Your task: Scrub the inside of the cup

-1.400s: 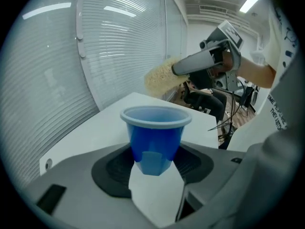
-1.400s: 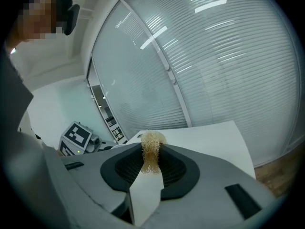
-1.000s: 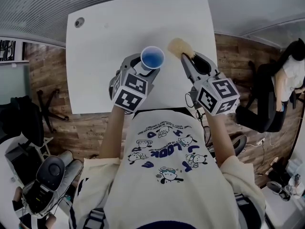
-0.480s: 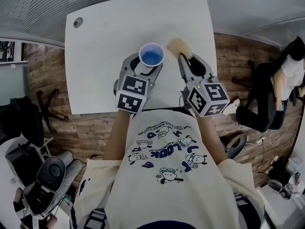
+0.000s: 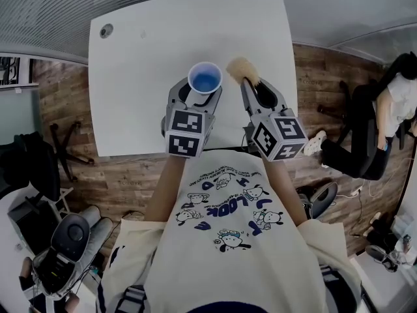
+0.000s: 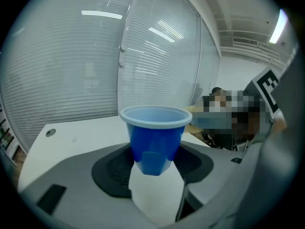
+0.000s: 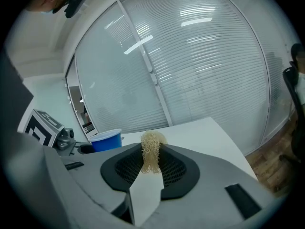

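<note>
The left gripper (image 5: 199,100) holds the blue cup (image 5: 205,81) upright, toward the white table's (image 5: 137,90) right edge. The right gripper (image 5: 250,89) pinches a tan scrubber (image 5: 242,68) just beside the cup.

surface: white table (image 5: 130,96) | on it: small round fitting (image 5: 106,30) (far left corner)

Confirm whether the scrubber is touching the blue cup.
Apart. The right gripper view shows a clear gap between the scrubber and the cup.
</note>
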`<state>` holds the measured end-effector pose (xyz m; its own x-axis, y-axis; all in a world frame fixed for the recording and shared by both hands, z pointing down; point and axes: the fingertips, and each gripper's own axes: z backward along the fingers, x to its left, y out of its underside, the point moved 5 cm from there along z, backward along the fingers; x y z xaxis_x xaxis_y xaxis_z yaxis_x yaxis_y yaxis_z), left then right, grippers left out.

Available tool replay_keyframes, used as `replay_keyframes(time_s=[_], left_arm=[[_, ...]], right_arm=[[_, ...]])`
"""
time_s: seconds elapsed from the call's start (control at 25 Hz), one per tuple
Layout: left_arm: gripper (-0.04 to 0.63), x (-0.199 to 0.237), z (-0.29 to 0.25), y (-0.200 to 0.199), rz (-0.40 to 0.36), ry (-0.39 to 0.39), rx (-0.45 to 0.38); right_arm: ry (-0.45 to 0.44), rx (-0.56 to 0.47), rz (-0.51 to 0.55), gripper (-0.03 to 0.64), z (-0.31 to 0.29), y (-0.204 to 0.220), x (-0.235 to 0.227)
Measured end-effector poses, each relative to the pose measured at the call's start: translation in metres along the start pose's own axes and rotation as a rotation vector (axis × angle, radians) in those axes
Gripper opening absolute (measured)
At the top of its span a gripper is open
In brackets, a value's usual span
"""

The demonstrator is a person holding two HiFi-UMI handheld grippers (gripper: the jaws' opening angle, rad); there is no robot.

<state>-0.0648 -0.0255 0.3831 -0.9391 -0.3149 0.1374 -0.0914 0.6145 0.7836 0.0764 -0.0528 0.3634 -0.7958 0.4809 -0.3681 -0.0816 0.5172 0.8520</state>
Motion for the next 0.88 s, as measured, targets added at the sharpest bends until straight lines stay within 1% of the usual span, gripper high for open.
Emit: replay_keyframes(time_s=[0.2,0.4,0.88], left_arm=[[0.285,-0.0015,-0.0017,0.0045,0.037,-0.006,0.008],[0.285,-0.0010,-0.0024,0.0056,0.038,-0.016,0.014],[0.285,0.0017,-0.0020,0.0038,0.038,-0.019,0.014]], right_arm=[[0.017,0.000,0.003,0.087,-0.0003,0.0018,-0.0007],[0.041,-0.003,-0.007,0.087,0.0003,0.0043,-0.0038],[0.057,0.013,0.001,0.086,-0.0018,0.0051,-0.0021]])
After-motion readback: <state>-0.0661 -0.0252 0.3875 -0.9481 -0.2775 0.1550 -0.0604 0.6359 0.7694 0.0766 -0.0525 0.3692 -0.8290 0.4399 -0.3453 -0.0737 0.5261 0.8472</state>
